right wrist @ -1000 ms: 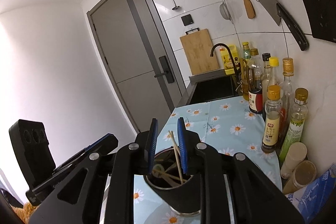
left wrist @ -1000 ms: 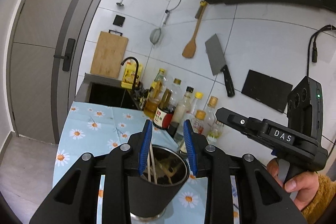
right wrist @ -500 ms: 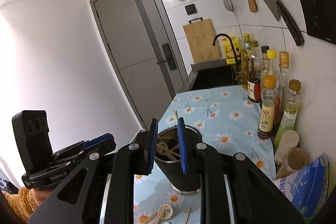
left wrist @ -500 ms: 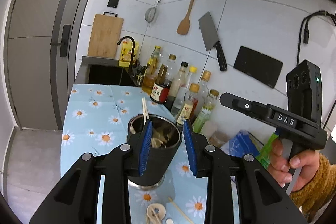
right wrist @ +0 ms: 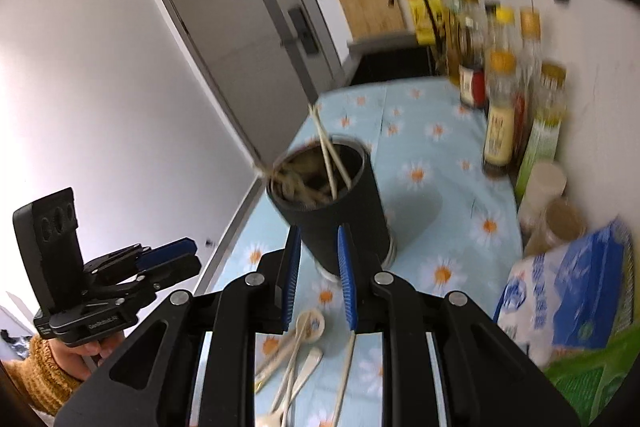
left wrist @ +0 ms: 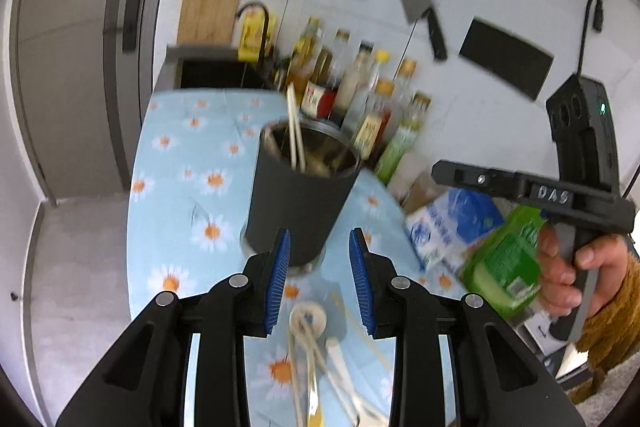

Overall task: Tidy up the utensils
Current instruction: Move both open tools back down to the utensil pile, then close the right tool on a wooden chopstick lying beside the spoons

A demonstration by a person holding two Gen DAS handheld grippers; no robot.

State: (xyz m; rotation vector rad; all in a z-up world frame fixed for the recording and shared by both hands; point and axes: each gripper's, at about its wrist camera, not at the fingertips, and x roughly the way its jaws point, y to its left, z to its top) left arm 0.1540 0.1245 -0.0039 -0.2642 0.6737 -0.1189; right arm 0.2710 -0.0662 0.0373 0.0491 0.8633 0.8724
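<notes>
Both tools empty — spoons (right wrist: 304,331) lie before the holder (left wrist: 300,195)

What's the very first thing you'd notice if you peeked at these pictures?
Probably the dark utensil cup standing in the middle of the daisy tablecloth, with chopsticks poking out of it. In front of it, loose spoons lie scattered on the cloth. Along the wall stands a row of sauce bottles.

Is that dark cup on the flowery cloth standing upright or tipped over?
Upright. The dark cup stands on its base on the tablecloth, its open mouth facing up, with chopsticks sticking out of the top.
</notes>
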